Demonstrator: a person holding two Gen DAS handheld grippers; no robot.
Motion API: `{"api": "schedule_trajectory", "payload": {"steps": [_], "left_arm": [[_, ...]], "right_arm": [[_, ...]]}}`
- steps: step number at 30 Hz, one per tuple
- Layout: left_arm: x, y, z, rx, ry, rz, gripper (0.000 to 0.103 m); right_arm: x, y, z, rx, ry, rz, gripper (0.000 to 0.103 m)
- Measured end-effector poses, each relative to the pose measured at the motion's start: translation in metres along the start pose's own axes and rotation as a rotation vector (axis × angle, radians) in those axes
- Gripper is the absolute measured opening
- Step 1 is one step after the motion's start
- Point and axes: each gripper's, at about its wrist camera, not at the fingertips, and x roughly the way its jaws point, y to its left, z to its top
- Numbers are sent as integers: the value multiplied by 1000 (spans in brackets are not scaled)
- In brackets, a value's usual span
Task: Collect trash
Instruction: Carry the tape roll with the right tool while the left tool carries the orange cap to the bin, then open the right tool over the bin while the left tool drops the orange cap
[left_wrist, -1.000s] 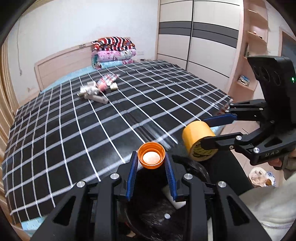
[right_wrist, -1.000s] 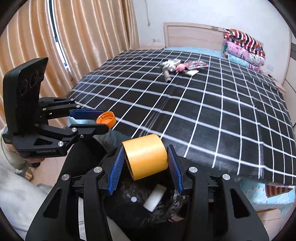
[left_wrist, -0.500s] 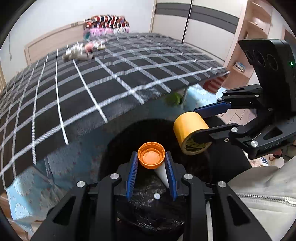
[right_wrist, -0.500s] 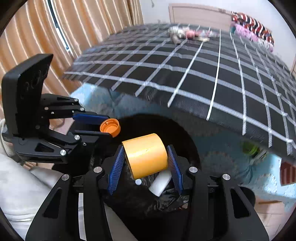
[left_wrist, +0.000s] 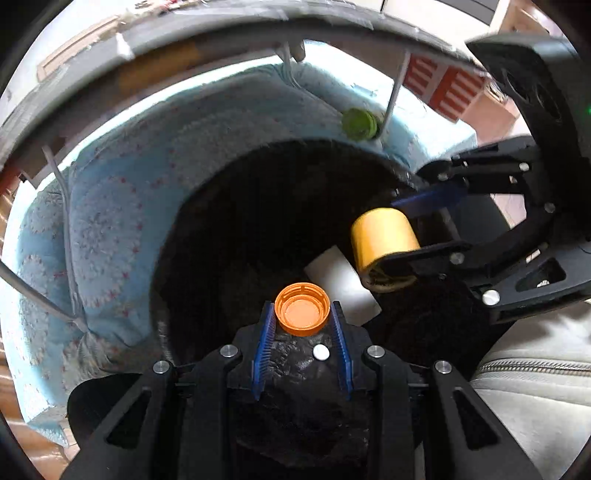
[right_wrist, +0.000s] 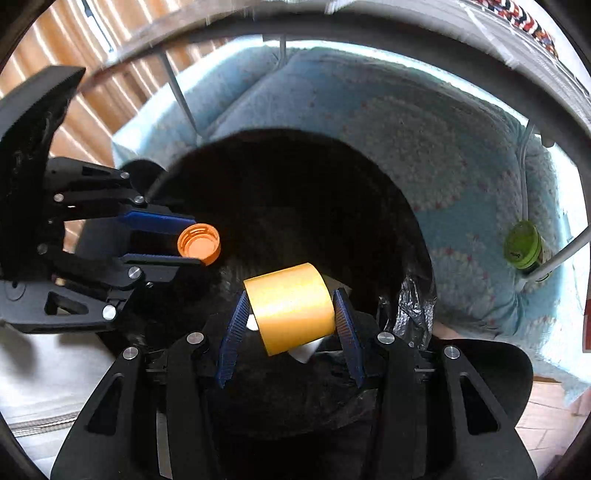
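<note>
The left tongs (left_wrist: 302, 314) are narrowed on an orange bottle cap (left_wrist: 302, 314), gripped by its sides at the very tips of the blue pads, with its open hollow facing up toward the left wrist camera. The right tongs (right_wrist: 291, 314) are clamped on a yellow tape roll (right_wrist: 291, 312), the pads pressing its two flat ends, so the roll's axis runs straight across from pad to pad and its curved yellow face turns toward the right wrist camera. Both sit over the dark mouth of a trash bin (left_wrist: 236, 206) lined with a black bag (right_wrist: 413, 306), the cap on the left and the roll just to its right, apart from each other. A white piece (left_wrist: 340, 284) lies inside the bin beneath them. Behind the bin hangs a pale blue bedspread (left_wrist: 118, 206) with a green round object (right_wrist: 522, 245) against it.
</note>
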Motion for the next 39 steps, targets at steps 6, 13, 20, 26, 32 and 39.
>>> {"api": "schedule_trajectory", "payload": {"steps": [6,13,20,26,32,39], "left_arm": [[18,1,-5,-9,43,3,29],[23,2,-6,-21,52,-9,29],[16,2,-5,-28,36,-31,47],[2,2,-2,-41,1,-39,47],[-23,7,2,-55,-60,-25,47],[-69,9,15,-30,-175,-9,47]], "right_arm": [[13,1,-3,-16,42,-29,47],[22,-6,-6,7,70,-11,47],[20,-6,-5,26,64,3,47],[9,-5,-3,26,35,2,47],[-8,-7,-1,29,-6,-2,47],[-45,-6,9,30,-102,5,47]]}}
